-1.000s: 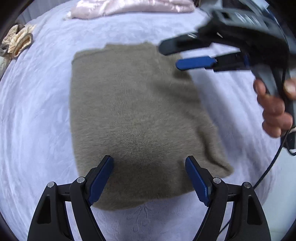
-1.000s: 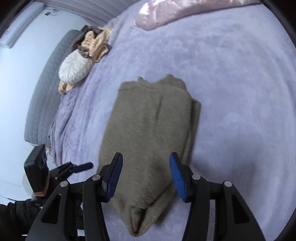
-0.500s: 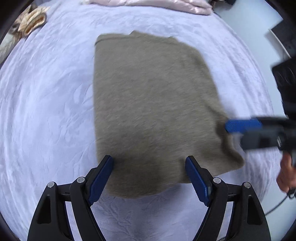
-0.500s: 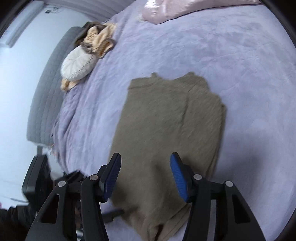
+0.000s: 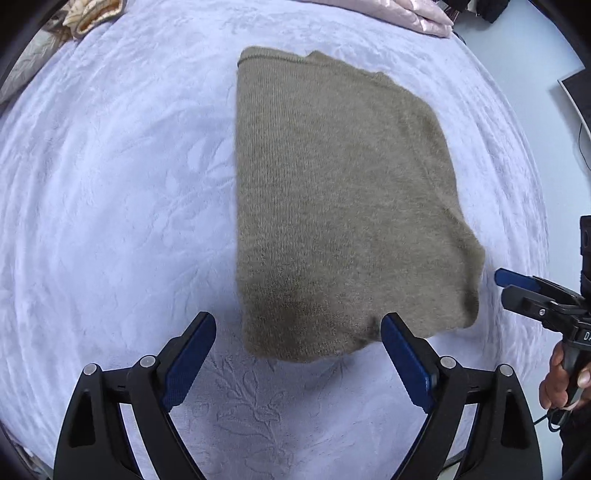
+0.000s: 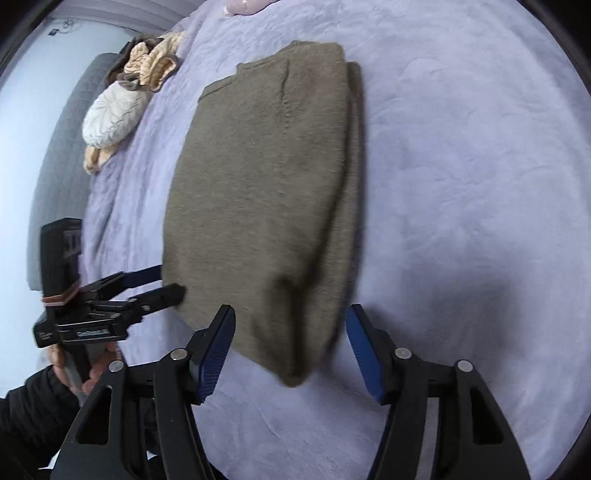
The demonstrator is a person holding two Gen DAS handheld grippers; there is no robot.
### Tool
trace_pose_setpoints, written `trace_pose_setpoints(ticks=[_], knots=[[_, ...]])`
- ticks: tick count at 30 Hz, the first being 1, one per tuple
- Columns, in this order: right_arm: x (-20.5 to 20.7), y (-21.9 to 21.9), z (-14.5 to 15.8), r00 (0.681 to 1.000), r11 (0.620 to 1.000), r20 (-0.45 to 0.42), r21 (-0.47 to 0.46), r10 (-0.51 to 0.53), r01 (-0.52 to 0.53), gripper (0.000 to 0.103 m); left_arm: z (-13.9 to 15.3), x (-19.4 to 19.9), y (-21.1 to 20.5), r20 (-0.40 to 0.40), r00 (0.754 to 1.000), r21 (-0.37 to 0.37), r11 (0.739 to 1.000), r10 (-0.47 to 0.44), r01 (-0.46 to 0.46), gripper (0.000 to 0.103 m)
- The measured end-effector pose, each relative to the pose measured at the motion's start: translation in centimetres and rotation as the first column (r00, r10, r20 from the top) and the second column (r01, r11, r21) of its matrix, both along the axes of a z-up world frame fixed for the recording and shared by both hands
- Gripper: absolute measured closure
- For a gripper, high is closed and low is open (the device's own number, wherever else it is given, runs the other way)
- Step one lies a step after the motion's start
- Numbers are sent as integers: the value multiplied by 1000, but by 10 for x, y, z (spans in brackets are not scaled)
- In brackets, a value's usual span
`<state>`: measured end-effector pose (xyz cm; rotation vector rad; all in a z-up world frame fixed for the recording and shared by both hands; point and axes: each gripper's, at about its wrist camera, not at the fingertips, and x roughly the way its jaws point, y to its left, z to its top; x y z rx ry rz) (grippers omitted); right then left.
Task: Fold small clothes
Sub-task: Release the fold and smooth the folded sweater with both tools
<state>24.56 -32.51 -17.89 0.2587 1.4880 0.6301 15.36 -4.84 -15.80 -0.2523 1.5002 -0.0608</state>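
Observation:
An olive-brown knit sweater lies folded into a long rectangle on the lavender bedspread; it also shows in the right wrist view. My left gripper is open and empty, just short of the sweater's near edge. My right gripper is open and empty, its jaws on either side of the sweater's near corner, not touching it. The right gripper shows at the right edge of the left wrist view. The left gripper shows at the left of the right wrist view, by the sweater's edge.
A pink satin item lies at the bed's far edge. Beige and tan clothes and a white cushion lie by the grey headboard. The bed's right edge drops to a pale floor.
Both grippers pulled back to the sweater's near end. The right gripper moved from above the sweater's far part down to its near right corner. Both stayed open.

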Motion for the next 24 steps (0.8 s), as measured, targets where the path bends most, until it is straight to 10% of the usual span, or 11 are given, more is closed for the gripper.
trace_pose_setpoints(ticks=[10,24], knots=[[10,-5,37,993,996,106,-60,-56,63,30,6,46,-3,36,998,121,992,-48,43,11],[51,14,16,990,989,89,-87,-113,120,29,-37,87,6,-28,997,36,997,-67,68,11]])
